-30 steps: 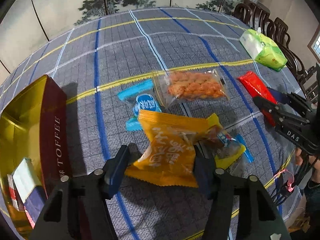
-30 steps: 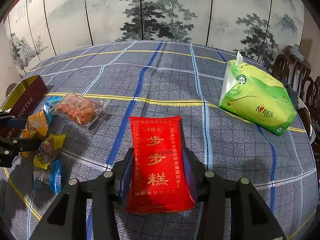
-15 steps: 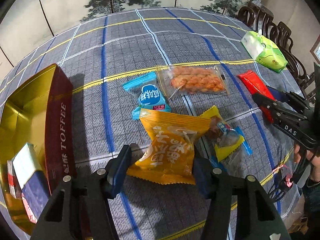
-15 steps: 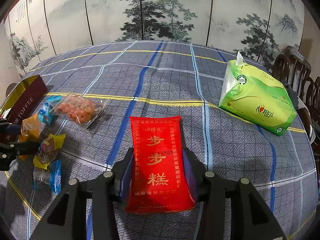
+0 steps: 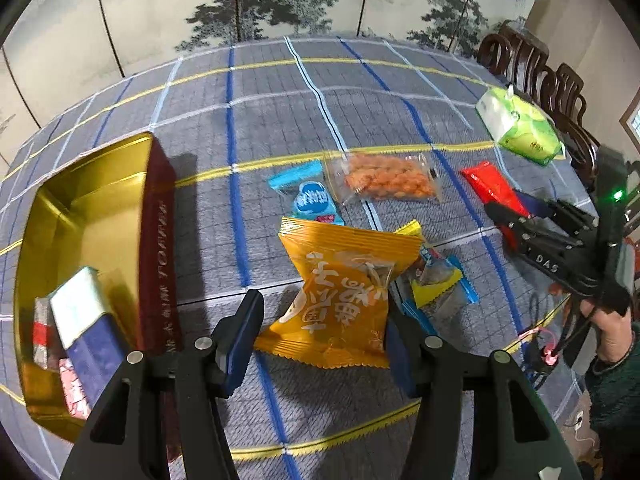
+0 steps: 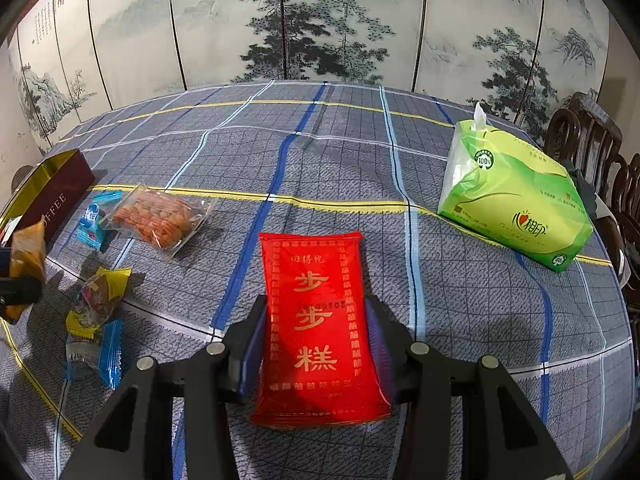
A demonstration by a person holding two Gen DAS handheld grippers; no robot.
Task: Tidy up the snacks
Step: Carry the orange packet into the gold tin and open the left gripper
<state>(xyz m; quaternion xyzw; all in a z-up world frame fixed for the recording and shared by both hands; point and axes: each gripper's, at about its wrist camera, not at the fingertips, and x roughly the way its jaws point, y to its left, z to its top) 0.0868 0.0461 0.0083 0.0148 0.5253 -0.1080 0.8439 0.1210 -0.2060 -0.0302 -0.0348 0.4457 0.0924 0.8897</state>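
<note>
An orange snack packet (image 5: 340,296) is pinched at its waist by the left claw (image 5: 324,340), whose jaws have just been closing on it; the packet appears lifted clear of the checked desk (image 5: 280,112). To the claw's left stands an open gold toffee tin (image 5: 92,200), dark red outside, with a few wrapped sweets already lying in its near end. On the cloth beyond the packet lie a light-blue sweet wrapper (image 5: 308,196), a clear bag of orange-coated nuts (image 5: 386,178) and, nearer, a yellow-edged wrapper (image 5: 434,280).

In the right wrist view, a flat red cake packet (image 6: 320,328) lies between the fingers of the right claw (image 6: 316,344), which presses on its long edges; the packet appears to rest on the cloth. A green tissue pack (image 6: 512,196) sits well apart, near the far right edge.

The step in hand is judged to be carrying the orange packet to the tin. Next, a sideways move over the tin's rim is called for, then a release above a bare part of its floor.
</note>
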